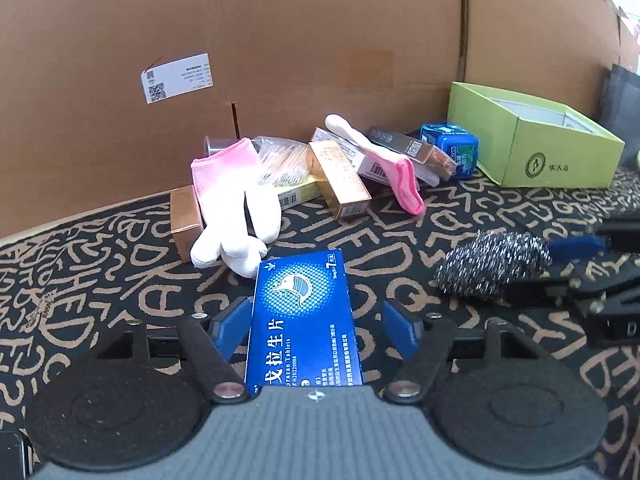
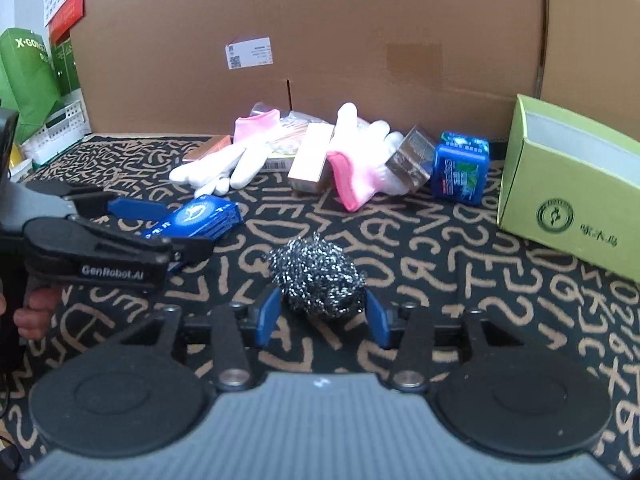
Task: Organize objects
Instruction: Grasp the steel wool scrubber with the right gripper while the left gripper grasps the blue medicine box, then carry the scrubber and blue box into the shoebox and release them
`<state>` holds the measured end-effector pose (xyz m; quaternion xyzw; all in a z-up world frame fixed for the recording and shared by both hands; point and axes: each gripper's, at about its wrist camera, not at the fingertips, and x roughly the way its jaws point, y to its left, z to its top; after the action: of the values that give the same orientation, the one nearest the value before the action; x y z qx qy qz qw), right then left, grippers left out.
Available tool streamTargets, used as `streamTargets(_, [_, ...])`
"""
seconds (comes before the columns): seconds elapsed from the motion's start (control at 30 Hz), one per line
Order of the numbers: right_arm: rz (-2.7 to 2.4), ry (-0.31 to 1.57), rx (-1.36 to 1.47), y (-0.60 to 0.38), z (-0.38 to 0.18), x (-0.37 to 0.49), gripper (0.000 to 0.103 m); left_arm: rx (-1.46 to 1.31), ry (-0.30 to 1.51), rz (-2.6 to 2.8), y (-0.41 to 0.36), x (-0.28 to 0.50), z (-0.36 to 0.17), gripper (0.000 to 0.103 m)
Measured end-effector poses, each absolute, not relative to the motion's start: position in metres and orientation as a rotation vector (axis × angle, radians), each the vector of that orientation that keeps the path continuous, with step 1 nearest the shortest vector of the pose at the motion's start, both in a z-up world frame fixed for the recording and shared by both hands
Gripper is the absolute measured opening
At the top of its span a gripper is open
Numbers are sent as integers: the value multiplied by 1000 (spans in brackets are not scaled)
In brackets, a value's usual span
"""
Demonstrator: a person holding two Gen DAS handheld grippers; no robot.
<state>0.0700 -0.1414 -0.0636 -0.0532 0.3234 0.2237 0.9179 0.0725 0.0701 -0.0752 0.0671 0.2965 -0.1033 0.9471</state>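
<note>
My left gripper (image 1: pixel 316 320) is open, its blue fingers either side of a blue tablet box (image 1: pixel 304 320) lying on the patterned cloth; the right finger stands clear of it. The box also shows in the right wrist view (image 2: pixel 200 218), between the left gripper's fingers (image 2: pixel 136 206). My right gripper (image 2: pixel 320 316) is shut on a steel wool scourer (image 2: pixel 318 276), its blue pads touching both sides. The scourer also shows in the left wrist view (image 1: pixel 492 264). An open green box (image 1: pixel 536 152) stands at the right, also in the right wrist view (image 2: pixel 572 200).
A pile lies by the cardboard wall (image 1: pixel 280 40): pink-and-white gloves (image 1: pixel 232 208), gold boxes (image 1: pixel 340 180), a silver box (image 1: pixel 412 148), a blue packet (image 1: pixel 452 148). Green bags and a white basket (image 2: pixel 60 120) stand at the far left.
</note>
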Motion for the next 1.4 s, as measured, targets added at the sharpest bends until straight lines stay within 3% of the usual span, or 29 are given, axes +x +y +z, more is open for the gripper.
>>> streamTargets(0.3, [490, 656, -191, -127, -70, 89, 58, 162, 602, -207, 71, 74, -77, 75])
streamTargets(0.5, [506, 696, -147, -129, -83, 90, 40, 135, 647, -178, 75, 82, -84, 76])
streamTargets(0.53, [505, 695, -143, -130, -82, 89, 39, 112, 655, -180, 77, 83, -84, 76])
streamTargets(0.63, [511, 693, -129, -133, -82, 89, 37, 73, 665, -186, 80, 84, -82, 58])
streamTargets(0.9, [523, 681, -2, -155, -80, 83, 36, 78, 651, -213, 67, 74, -64, 58])
streamTargets(1.4, [191, 411, 46, -295, -3, 68, 36, 127, 447, -618, -97, 127, 47, 58])
